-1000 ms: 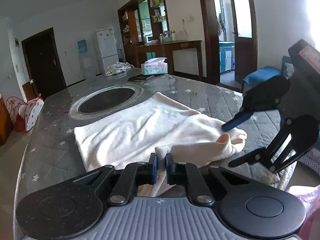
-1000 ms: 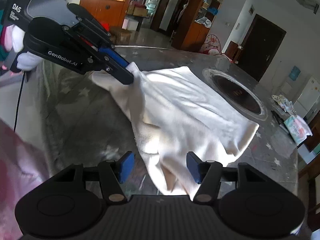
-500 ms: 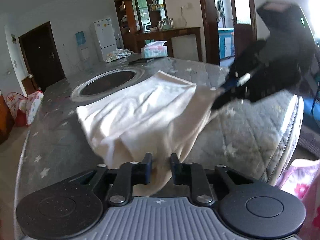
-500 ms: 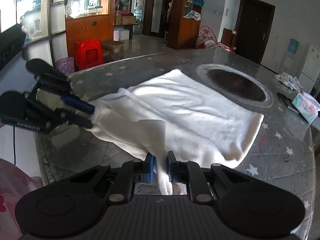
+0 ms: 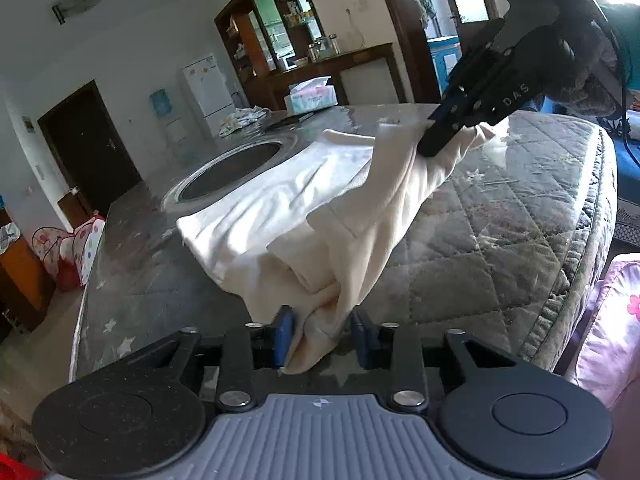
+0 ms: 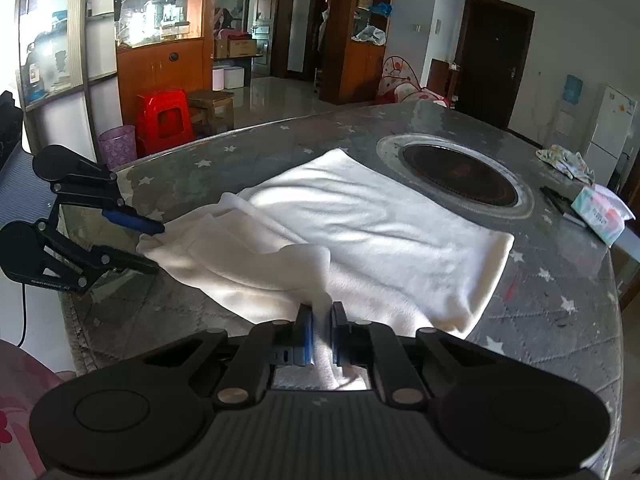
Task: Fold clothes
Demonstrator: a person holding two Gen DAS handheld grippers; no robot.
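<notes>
A cream-white garment (image 5: 312,200) lies on the grey quilted star-print table (image 5: 500,240), its near edge bunched. My left gripper (image 5: 322,334) has its jaws parted, with a fold of the garment hanging loosely between them. In the right wrist view the left gripper (image 6: 150,246) stands open at the garment's (image 6: 360,224) left corner. My right gripper (image 6: 320,334) is shut on a pinch of the garment's near edge. In the left wrist view the right gripper (image 5: 436,136) grips the far corner, lifted a little above the table.
A round dark recess (image 6: 458,176) is set in the table (image 6: 560,280) beyond the garment. A tissue box (image 6: 600,212), a dark flat item (image 6: 560,200) and a crumpled cloth (image 6: 564,160) lie at the far end. Red stool (image 6: 164,118) stands on the floor.
My left gripper has opened from shut on the garment's corner. My right gripper closed on the near edge a half second ago and stays shut, lifting it slightly.
</notes>
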